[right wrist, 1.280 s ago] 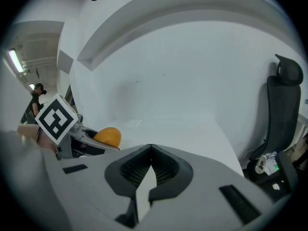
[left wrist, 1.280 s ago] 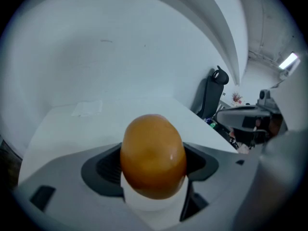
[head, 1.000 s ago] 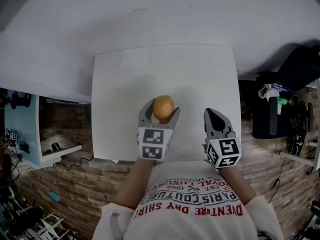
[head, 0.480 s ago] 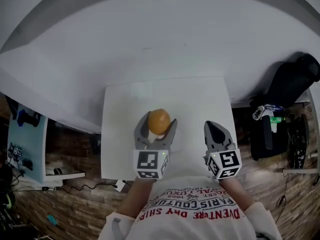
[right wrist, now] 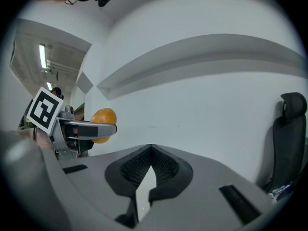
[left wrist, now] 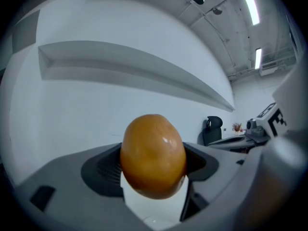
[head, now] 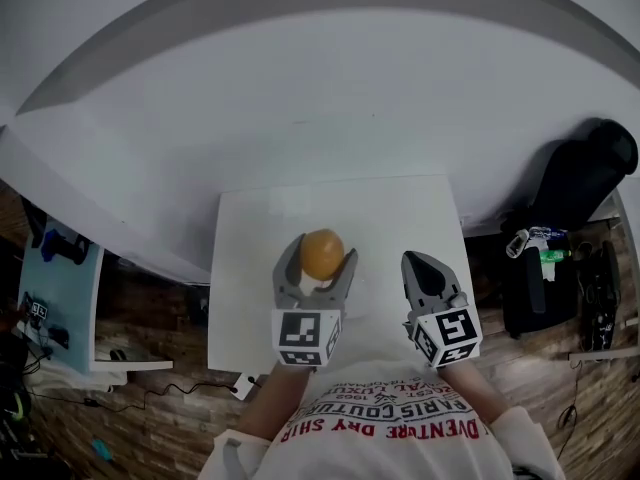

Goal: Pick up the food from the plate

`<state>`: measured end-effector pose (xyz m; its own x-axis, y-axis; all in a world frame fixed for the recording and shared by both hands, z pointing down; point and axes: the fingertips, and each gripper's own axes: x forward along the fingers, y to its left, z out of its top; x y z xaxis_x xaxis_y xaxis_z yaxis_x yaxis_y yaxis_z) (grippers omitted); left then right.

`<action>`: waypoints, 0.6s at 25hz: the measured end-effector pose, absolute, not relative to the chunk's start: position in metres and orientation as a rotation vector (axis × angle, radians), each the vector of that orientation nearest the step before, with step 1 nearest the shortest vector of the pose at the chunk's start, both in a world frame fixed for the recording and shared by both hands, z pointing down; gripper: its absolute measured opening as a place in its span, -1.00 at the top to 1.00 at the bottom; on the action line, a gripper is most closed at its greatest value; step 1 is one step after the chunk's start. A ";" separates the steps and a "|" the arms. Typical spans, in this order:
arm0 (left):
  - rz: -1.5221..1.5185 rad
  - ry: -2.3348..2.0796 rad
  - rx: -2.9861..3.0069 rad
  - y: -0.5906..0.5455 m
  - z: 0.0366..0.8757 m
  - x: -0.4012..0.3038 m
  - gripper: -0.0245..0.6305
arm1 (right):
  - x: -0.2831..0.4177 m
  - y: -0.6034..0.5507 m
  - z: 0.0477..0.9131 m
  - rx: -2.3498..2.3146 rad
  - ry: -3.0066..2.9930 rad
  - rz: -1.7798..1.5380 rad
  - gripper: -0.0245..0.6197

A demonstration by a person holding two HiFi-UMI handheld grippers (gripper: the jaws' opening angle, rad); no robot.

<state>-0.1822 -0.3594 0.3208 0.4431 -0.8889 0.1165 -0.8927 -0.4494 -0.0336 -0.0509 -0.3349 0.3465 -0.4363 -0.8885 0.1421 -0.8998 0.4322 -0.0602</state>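
My left gripper has the food. It is a round, smooth, orange-brown thing. My left jaws are clamped on it, one on each side. It is up in the air over the white table and does not touch it. My right gripper is just beside it, with its jaws together and nothing in them.

I think the pick-up is nearly done, and now the job is not to drop the food. It is round and shiny, so I think it could slip or roll out. It sits near the tips of my jaws and sticks up above them. So I should squeeze just enough and not let go. I should hold the left gripper flat, not tip it, and move slowly with no jerks. My right gripper should stay out of the way and not bump the food.
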 end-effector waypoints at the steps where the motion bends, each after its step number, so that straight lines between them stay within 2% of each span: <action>1: 0.179 -1.627 2.645 -0.359 0.320 -0.181 -0.16 | -0.052 -0.334 0.345 1.608 -2.596 0.192 0.90; 15: 0.171 -1.607 2.641 -0.350 0.322 -0.174 -0.16 | -0.048 -0.326 0.344 1.618 -2.574 0.181 0.90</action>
